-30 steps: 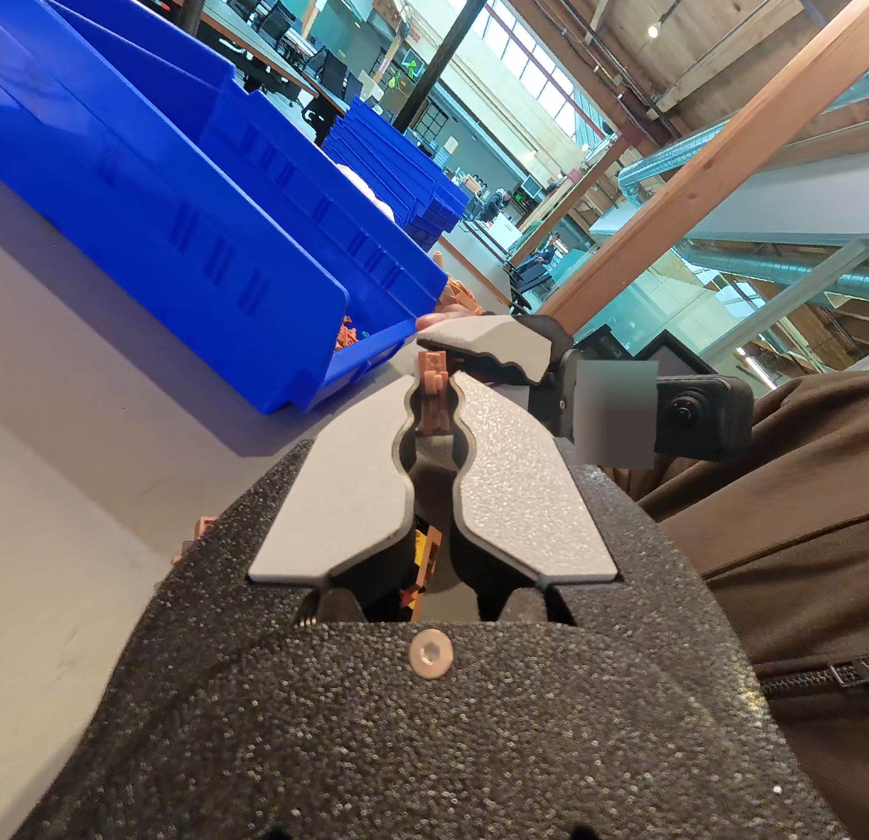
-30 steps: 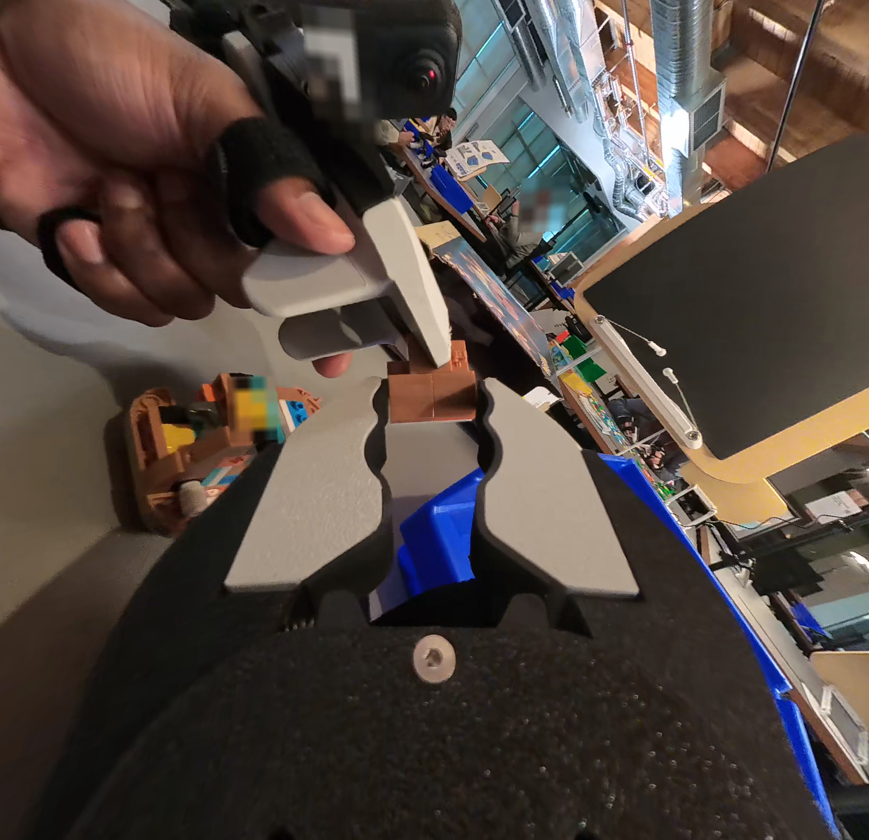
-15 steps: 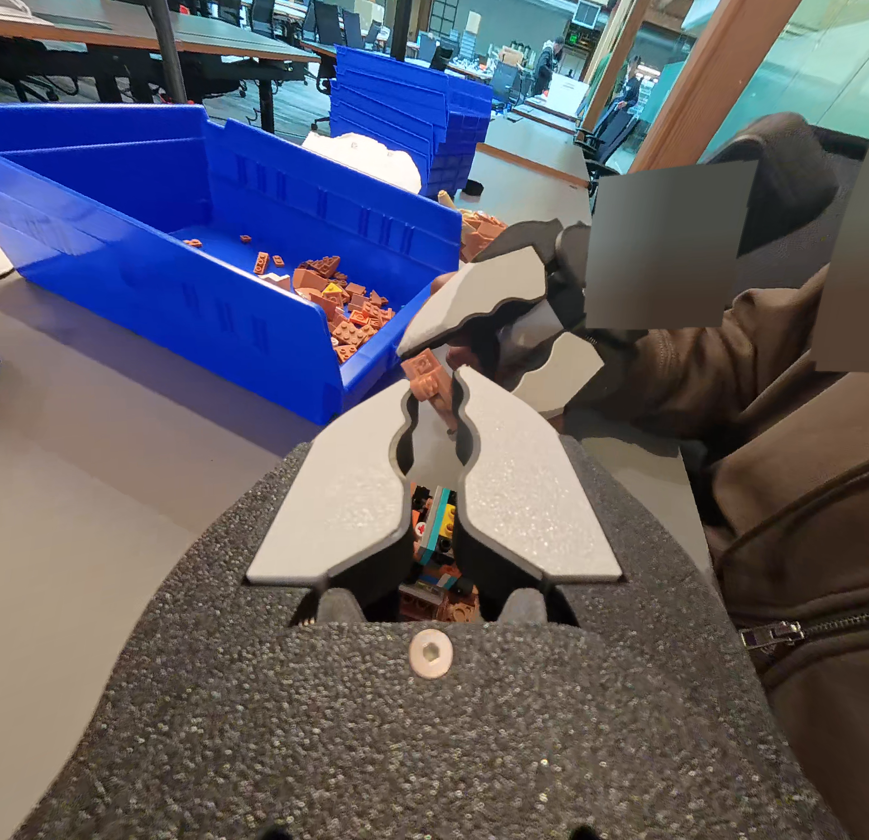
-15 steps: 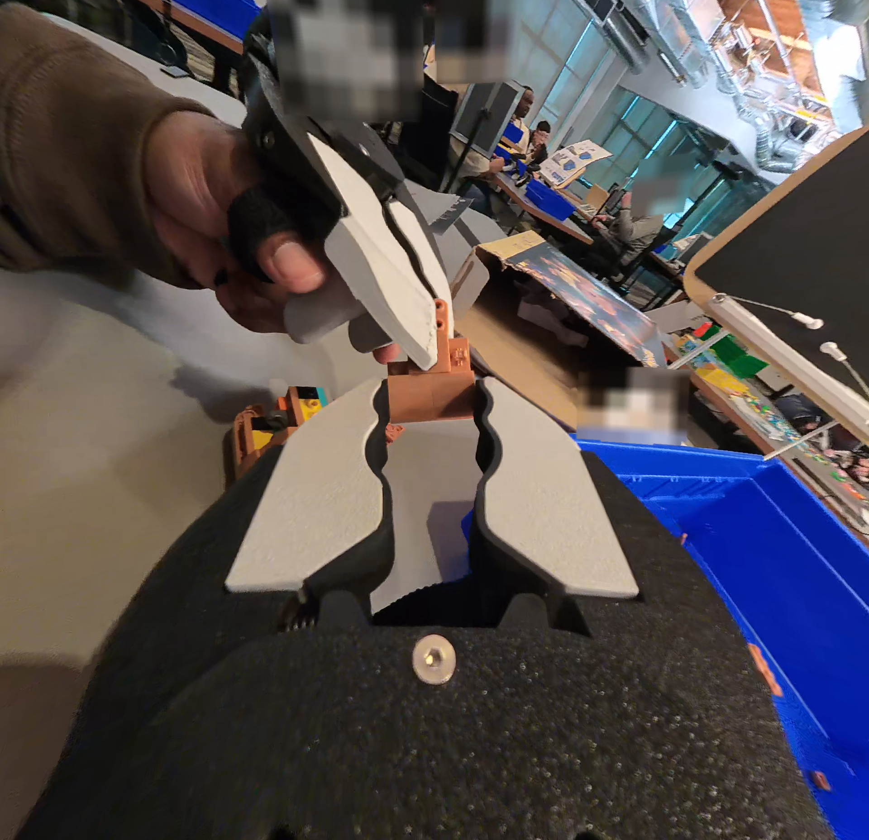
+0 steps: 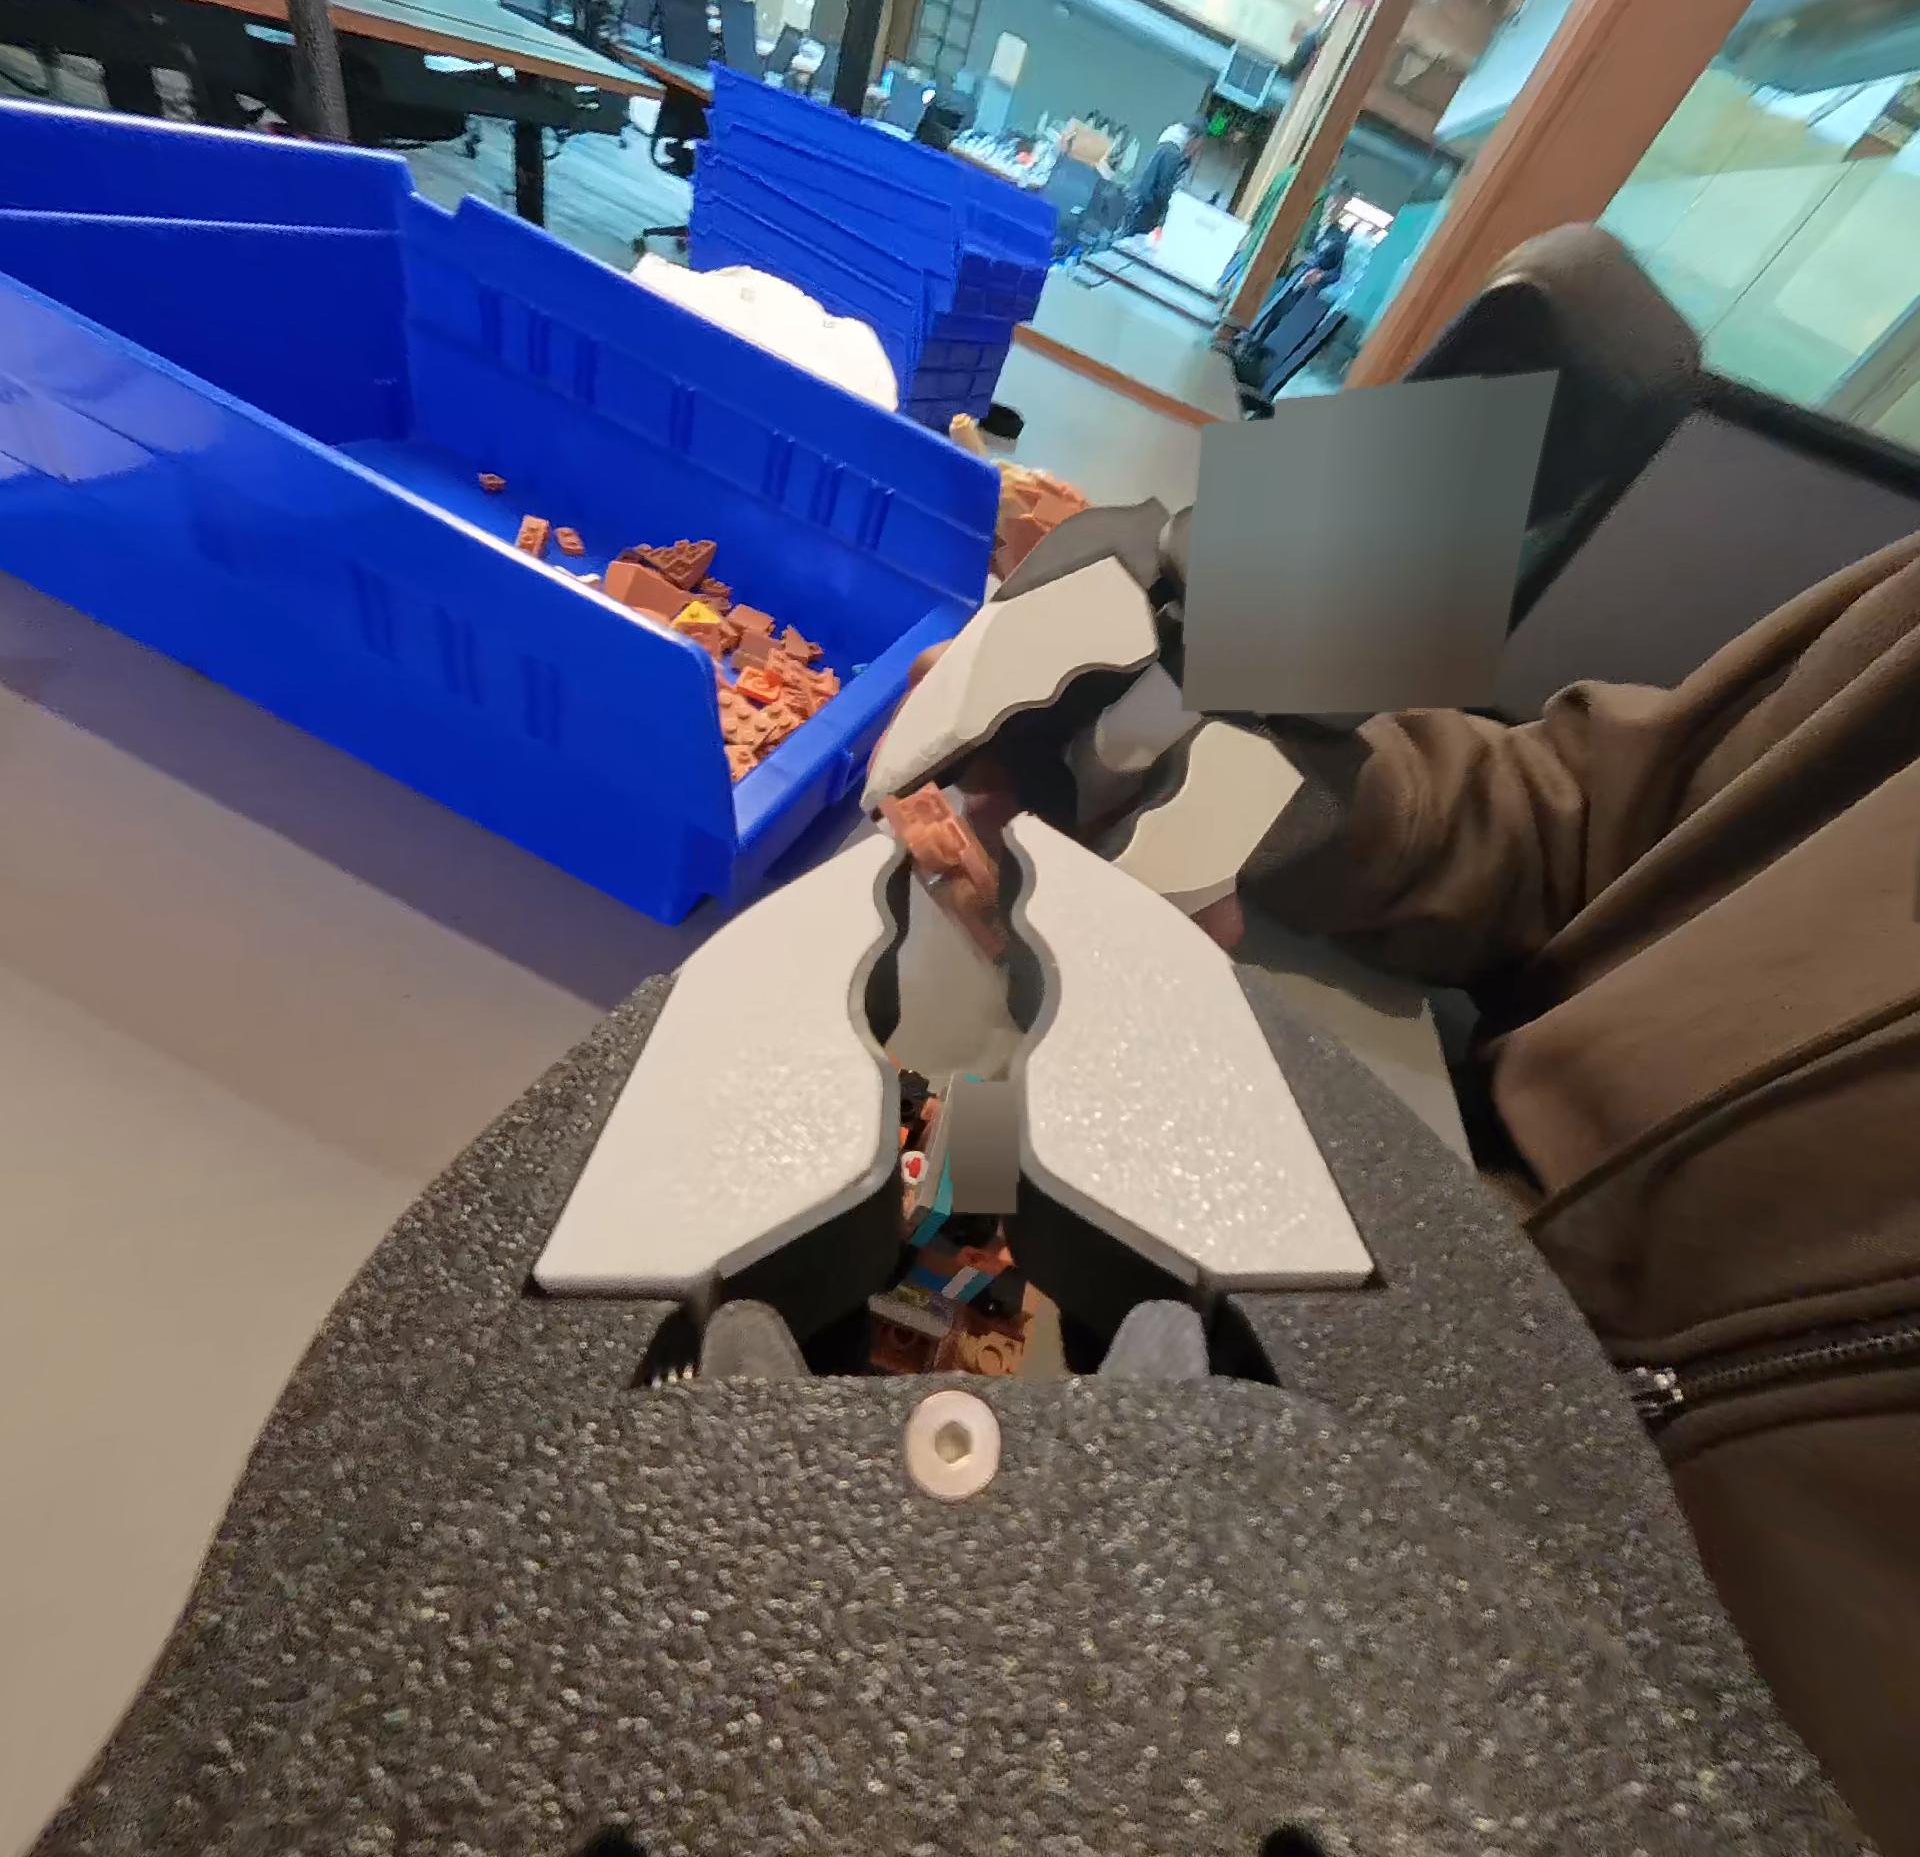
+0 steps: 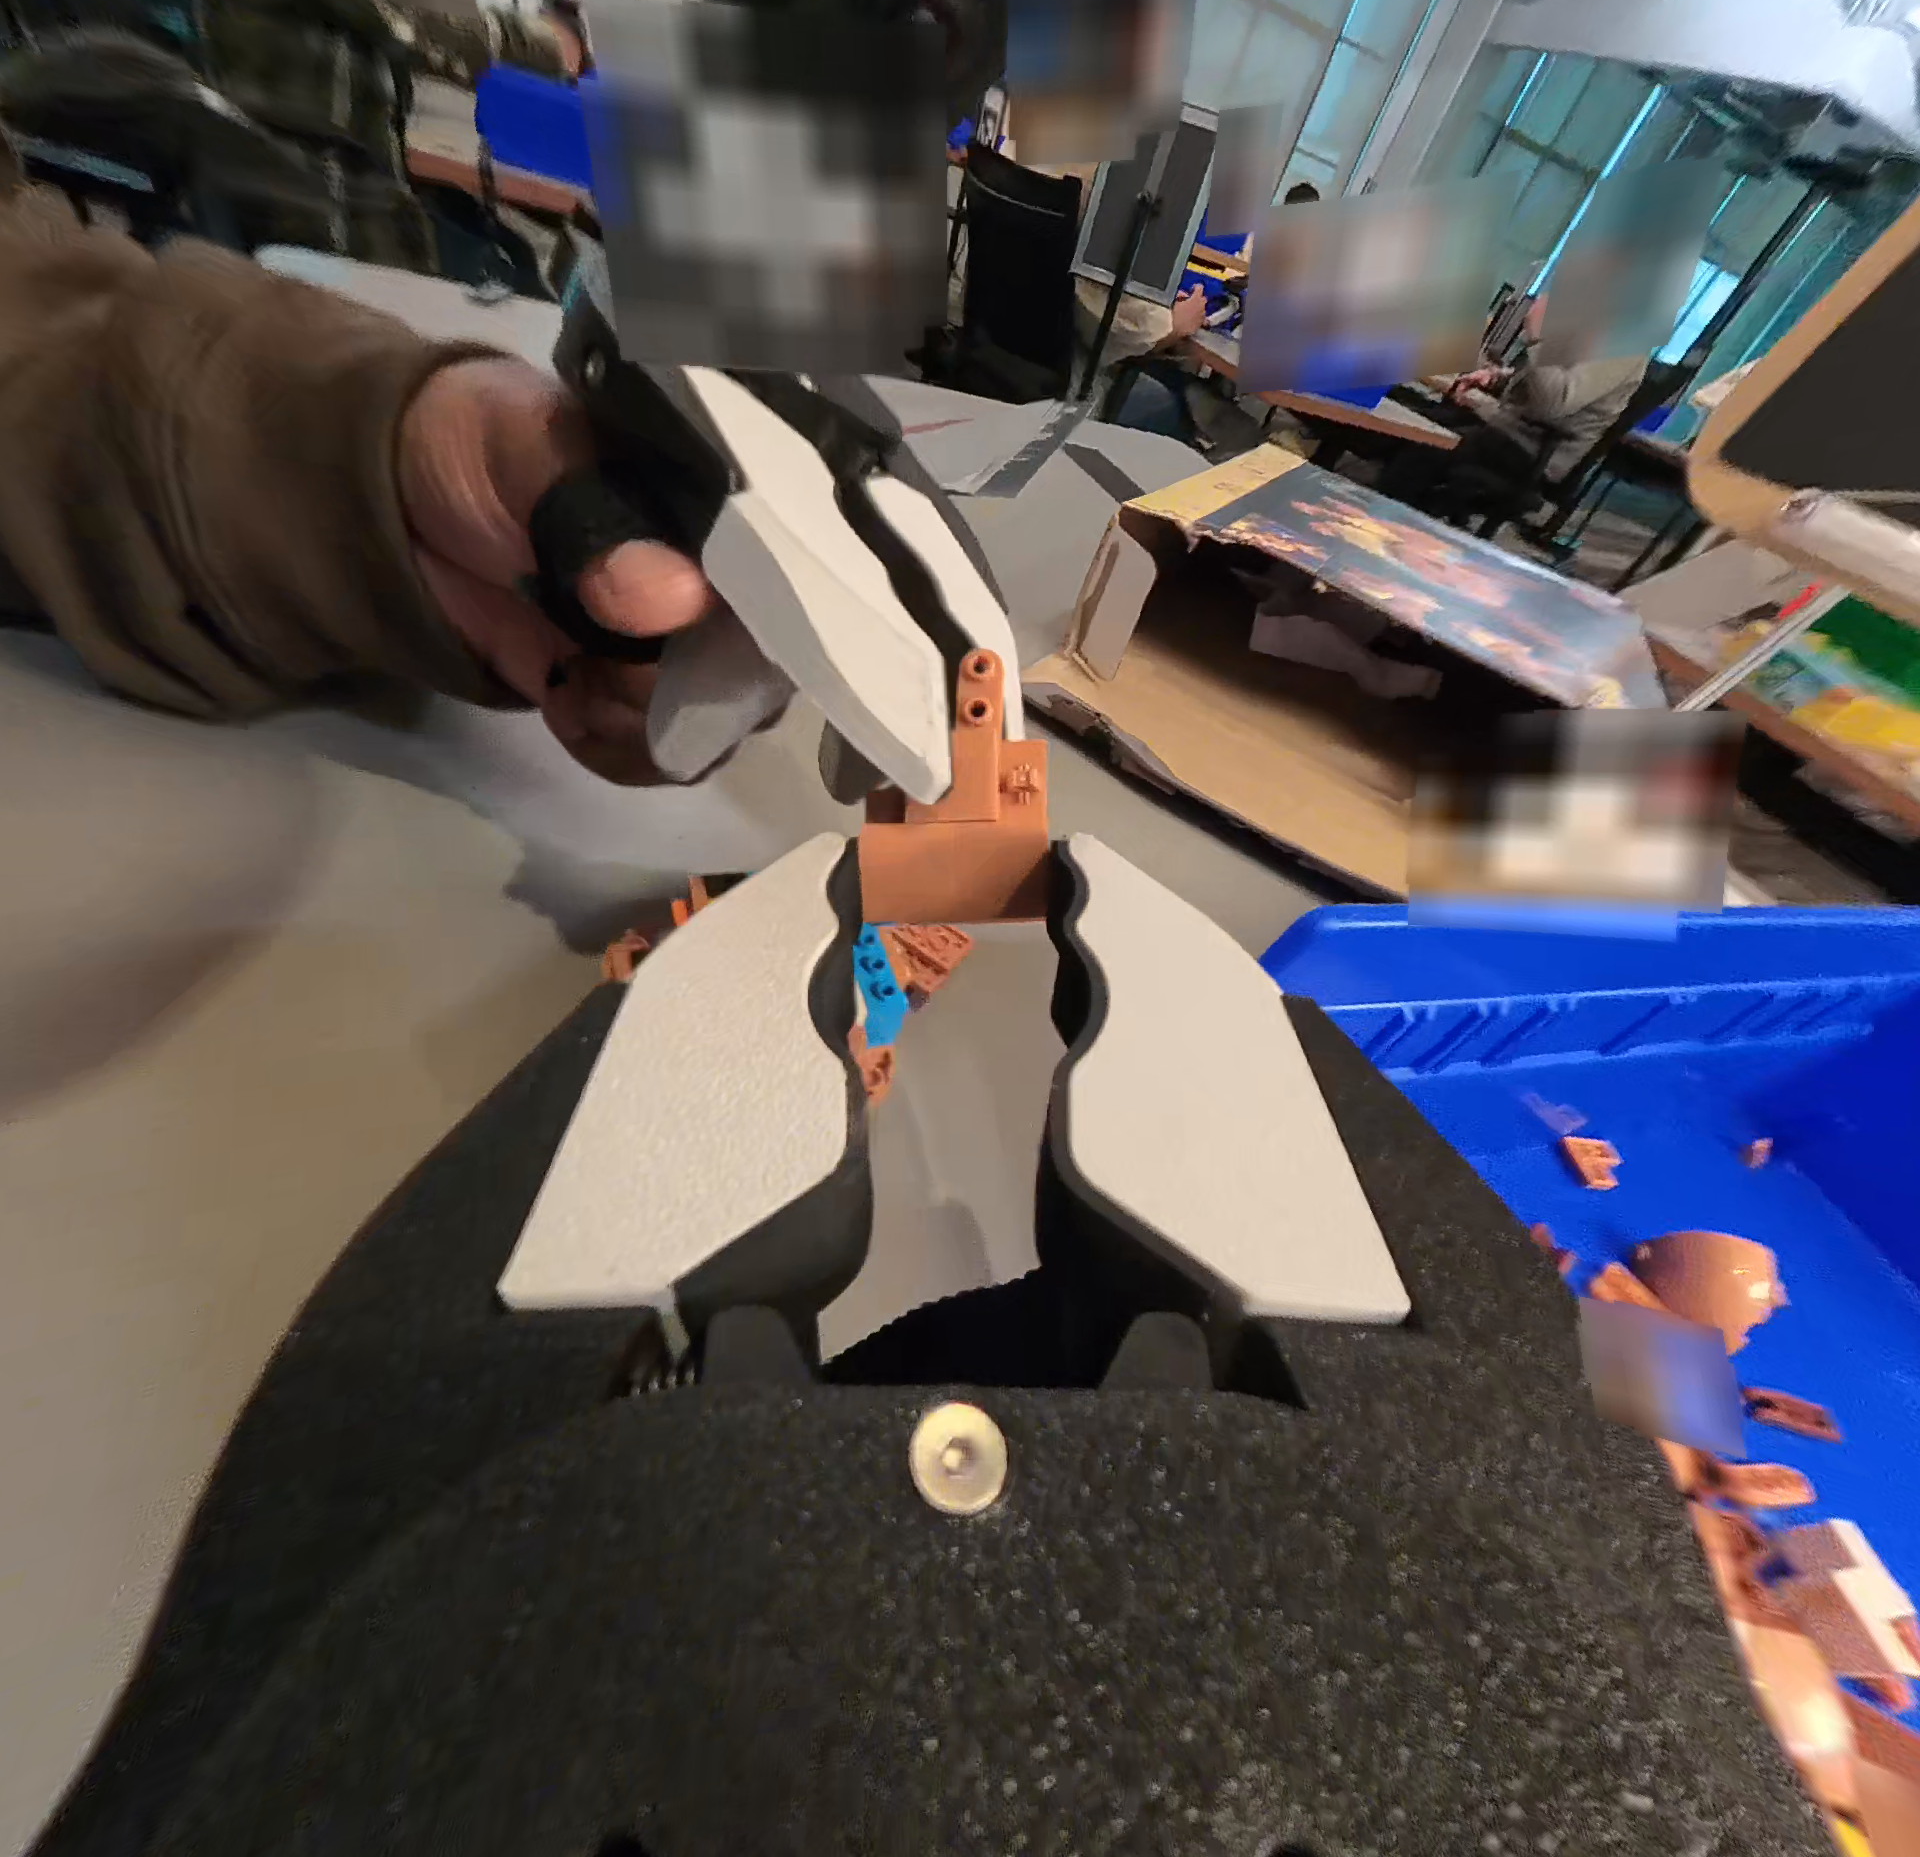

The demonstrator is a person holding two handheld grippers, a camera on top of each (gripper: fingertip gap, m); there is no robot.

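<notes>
The left tool (image 5: 951, 851) pinches a thin brown bracket piece (image 5: 951, 862) at its tips, and the right tool (image 6: 951, 872) clamps a brown block (image 6: 951, 862) joined beneath it; the two stay locked together above the grey worktop (image 5: 208, 976). Since half a second ago both have swung lower, so the blue bin (image 5: 582, 706) of brown bricks (image 5: 748, 664) shows more of its floor. A small brick model (image 5: 951, 1267) lies under the left tool. An opened cardboard box (image 6: 1299, 664) sits beyond.

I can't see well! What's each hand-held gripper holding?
Left hand-held gripper: shut on brown brick piece.
Right hand-held gripper: shut on the same piece.
</notes>
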